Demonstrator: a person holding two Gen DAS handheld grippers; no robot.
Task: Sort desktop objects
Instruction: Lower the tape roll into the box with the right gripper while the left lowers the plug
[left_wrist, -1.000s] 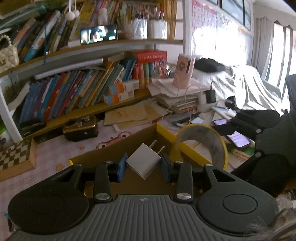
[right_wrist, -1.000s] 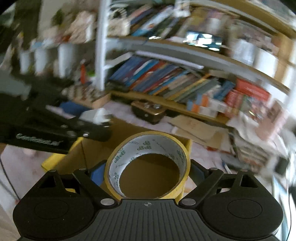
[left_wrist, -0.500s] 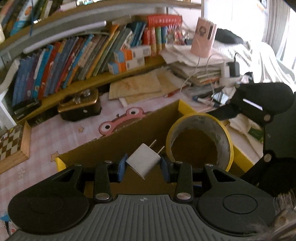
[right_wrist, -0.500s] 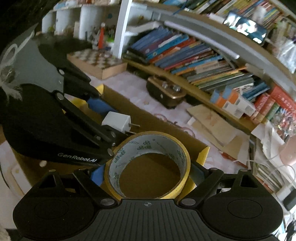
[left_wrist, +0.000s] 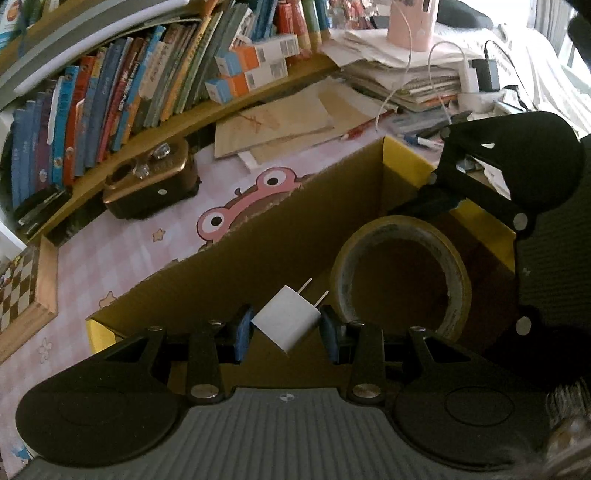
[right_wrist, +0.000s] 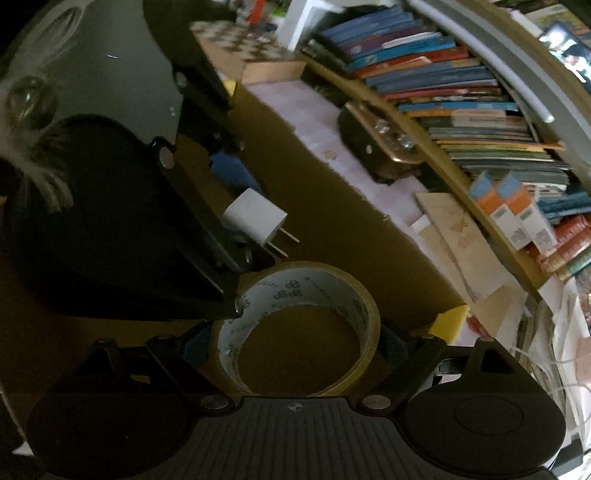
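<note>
My left gripper (left_wrist: 285, 332) is shut on a small white plug charger (left_wrist: 286, 325), its two prongs pointing up and away. It hangs tilted over the inside of an open cardboard box (left_wrist: 295, 236) with yellow flap edges. My right gripper (right_wrist: 295, 347) is shut on a roll of yellowish packing tape (right_wrist: 295, 291), gripped across its outside with the hole facing the camera. The tape (left_wrist: 456, 266) sits just to the right of the charger, also low inside the box (right_wrist: 332, 221). In the right wrist view the charger (right_wrist: 255, 218) shows just beyond the tape.
The box stands on a pink cartoon-print cloth (left_wrist: 229, 218). Behind it lie a brown-gold device (left_wrist: 147, 184), a shelf of books (left_wrist: 110, 96), orange-and-blue cartons (left_wrist: 255, 70), brown envelopes (left_wrist: 273, 125) and a paper stack with cables (left_wrist: 406, 77). A chessboard (left_wrist: 18, 284) lies at the left.
Both grippers have sunk and tipped downward into the box, each still holding its object. The tape and charger have come closer together, and the shelves have slid up out of view.
</note>
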